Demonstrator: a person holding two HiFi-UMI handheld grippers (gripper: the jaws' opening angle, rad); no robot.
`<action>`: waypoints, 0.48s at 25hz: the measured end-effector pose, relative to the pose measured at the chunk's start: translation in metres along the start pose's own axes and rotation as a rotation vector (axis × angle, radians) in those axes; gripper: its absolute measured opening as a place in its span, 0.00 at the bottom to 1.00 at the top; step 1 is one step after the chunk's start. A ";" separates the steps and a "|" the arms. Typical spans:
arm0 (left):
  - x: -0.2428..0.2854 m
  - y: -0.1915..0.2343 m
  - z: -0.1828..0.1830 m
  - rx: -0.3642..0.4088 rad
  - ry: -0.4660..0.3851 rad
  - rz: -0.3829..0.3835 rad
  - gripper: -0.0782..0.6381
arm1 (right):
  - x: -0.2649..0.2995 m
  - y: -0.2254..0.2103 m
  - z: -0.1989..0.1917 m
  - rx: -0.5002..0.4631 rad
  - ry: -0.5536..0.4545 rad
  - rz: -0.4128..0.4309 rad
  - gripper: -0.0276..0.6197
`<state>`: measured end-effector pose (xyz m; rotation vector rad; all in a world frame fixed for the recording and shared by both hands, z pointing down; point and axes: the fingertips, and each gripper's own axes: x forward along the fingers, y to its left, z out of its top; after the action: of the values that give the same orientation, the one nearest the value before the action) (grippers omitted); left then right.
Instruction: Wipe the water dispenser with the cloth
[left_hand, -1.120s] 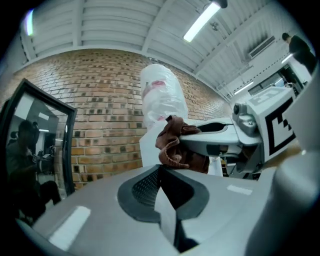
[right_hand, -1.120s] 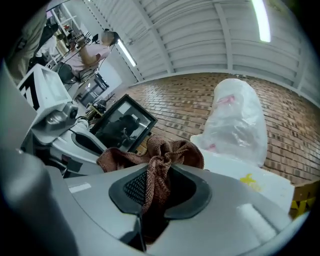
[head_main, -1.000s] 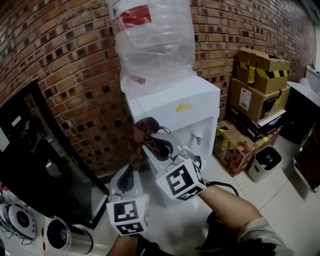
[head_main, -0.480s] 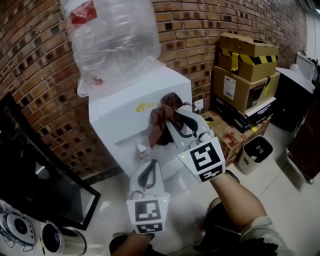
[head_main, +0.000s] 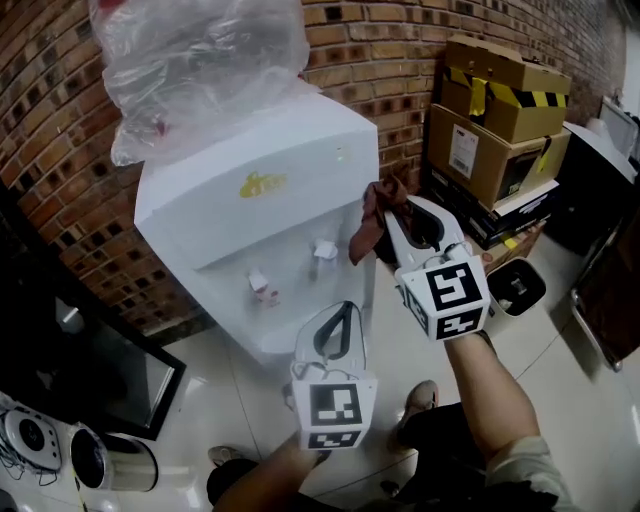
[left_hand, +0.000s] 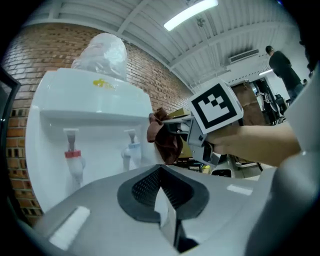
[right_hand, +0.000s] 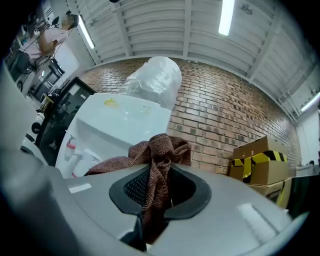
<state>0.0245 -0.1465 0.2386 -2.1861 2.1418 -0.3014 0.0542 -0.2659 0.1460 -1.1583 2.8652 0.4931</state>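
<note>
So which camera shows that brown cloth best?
The right gripper view: the cloth fills the centre, pinched between the jaws. The head and left gripper views show only a small hanging bunch by the water dispenser.

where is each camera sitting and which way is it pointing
Head view: on the person's head, looking steeply down at the water dispenser; shows left gripper, right gripper and forearms.
Left gripper view: on the left gripper, facing the taps; shows its own shut jaws and the right forearm.
Right gripper view: on the right gripper, facing dispenser and brick wall; shows its jaws pinching the cloth.
Shared: all three show dispenser and cloth.
</note>
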 end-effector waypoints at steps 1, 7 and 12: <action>0.001 0.001 -0.008 -0.006 0.012 0.005 0.11 | 0.001 0.000 -0.003 0.006 -0.002 -0.003 0.17; -0.005 0.012 -0.038 -0.038 0.043 0.028 0.11 | -0.001 -0.004 -0.012 0.021 0.009 -0.027 0.17; -0.030 0.041 -0.040 -0.042 0.000 0.090 0.11 | -0.021 0.022 0.015 0.056 -0.046 0.023 0.17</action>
<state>-0.0240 -0.1146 0.2670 -2.1028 2.2584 -0.2538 0.0534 -0.2323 0.1411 -1.0921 2.8371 0.4312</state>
